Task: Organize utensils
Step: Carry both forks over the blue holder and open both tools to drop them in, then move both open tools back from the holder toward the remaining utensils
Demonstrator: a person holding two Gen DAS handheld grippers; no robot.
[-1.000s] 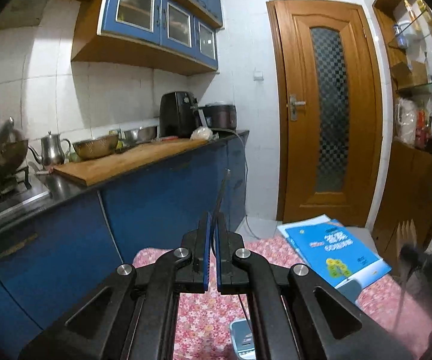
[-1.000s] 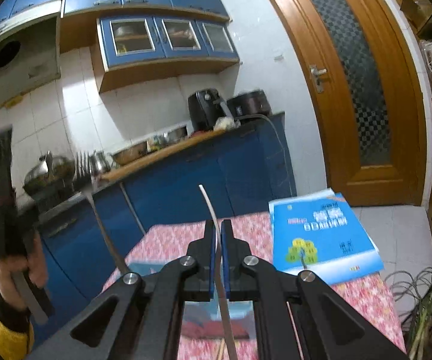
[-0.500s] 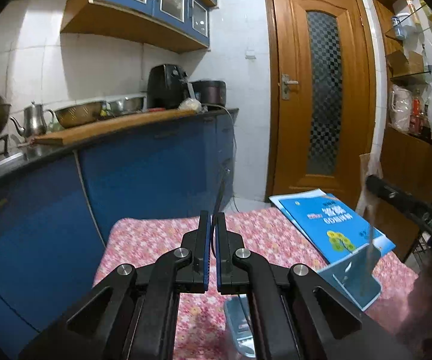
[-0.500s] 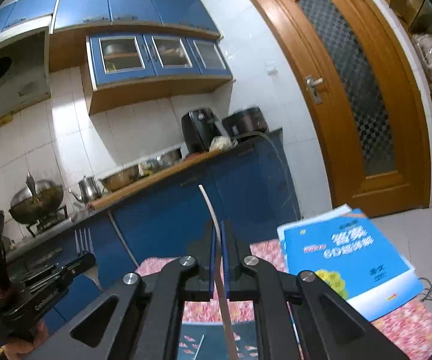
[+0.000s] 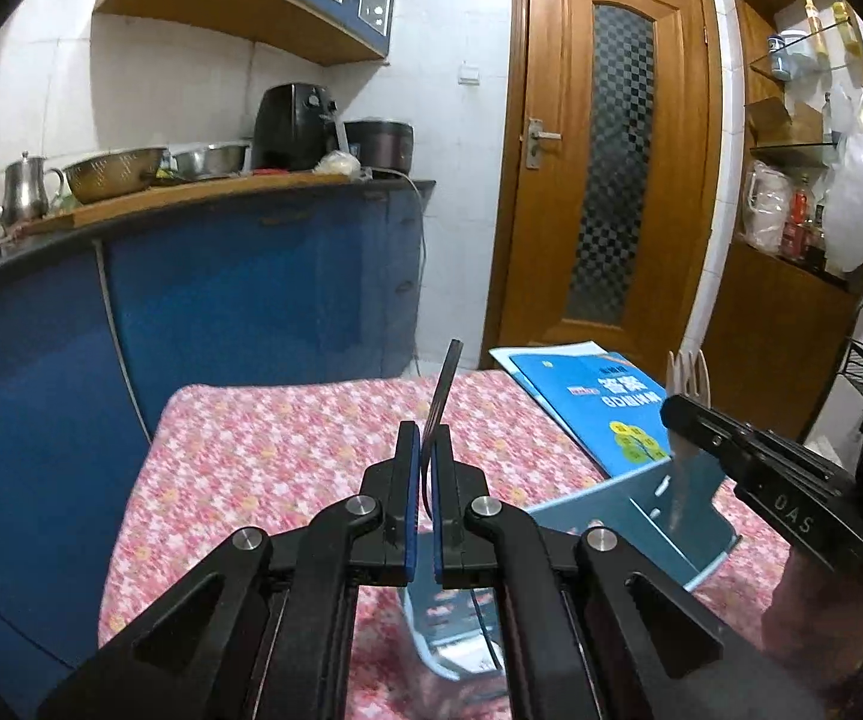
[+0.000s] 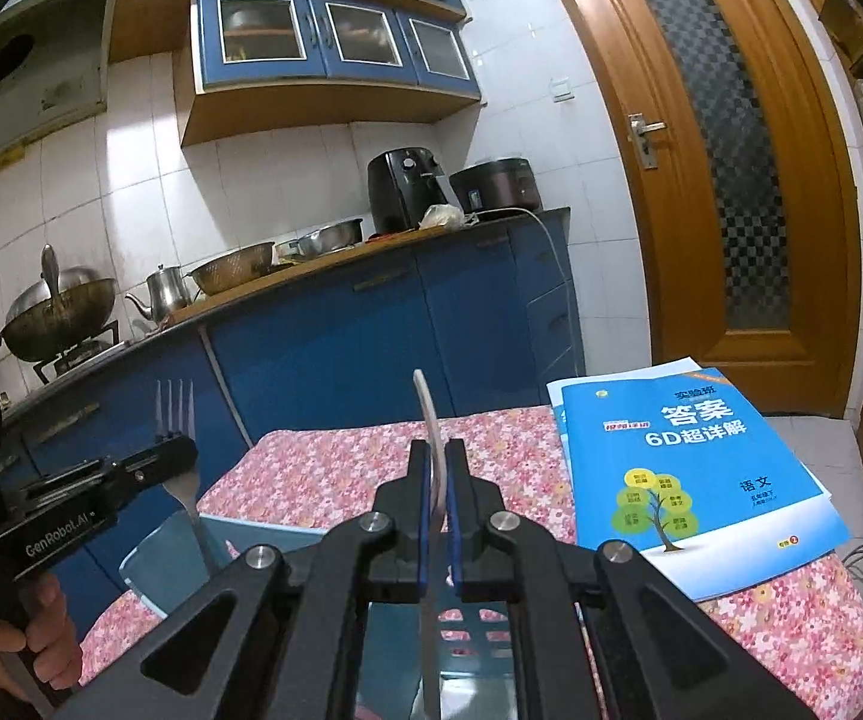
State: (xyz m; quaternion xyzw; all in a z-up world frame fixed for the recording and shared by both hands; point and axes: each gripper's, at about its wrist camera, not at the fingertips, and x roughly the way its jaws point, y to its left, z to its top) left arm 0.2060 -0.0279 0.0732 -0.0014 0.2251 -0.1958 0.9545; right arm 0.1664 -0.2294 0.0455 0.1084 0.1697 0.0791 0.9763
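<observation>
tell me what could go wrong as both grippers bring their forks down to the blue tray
1. Both forks head for one small blue tray; the left gripper and right gripper could collide.
2. The metal fork and the pale fork are each pinched thinly with tines up, so either could pivot or slip.
3. The tray sits near the blue book on soft floral cloth and might shift.

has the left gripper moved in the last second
Yes. The left gripper, shut on a metal fork, came down: the counter now sits higher in its view.
</observation>
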